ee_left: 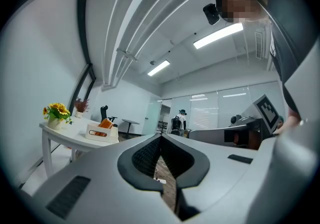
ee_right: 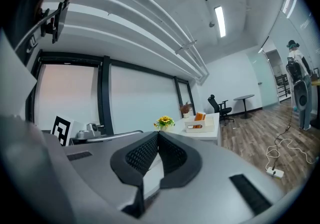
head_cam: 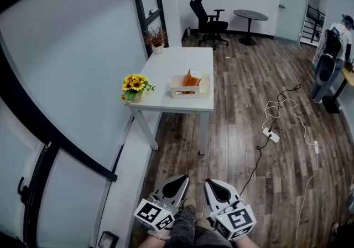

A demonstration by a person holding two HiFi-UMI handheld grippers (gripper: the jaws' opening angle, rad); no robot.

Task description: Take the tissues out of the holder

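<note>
A cream holder stands on the white table with an orange tissue pack upright in it. The same holder shows small at the left of the left gripper view, and the holder lies mid-frame in the right gripper view. Both grippers hang low by the person's legs, well short of the table. My left gripper has its jaws together with nothing between them. My right gripper is likewise shut and empty.
A yellow flower pot sits at the table's near left corner and a dried plant pot at its far left. A glass wall runs along the left. Cables and a power strip lie on the wood floor. A person stands far right.
</note>
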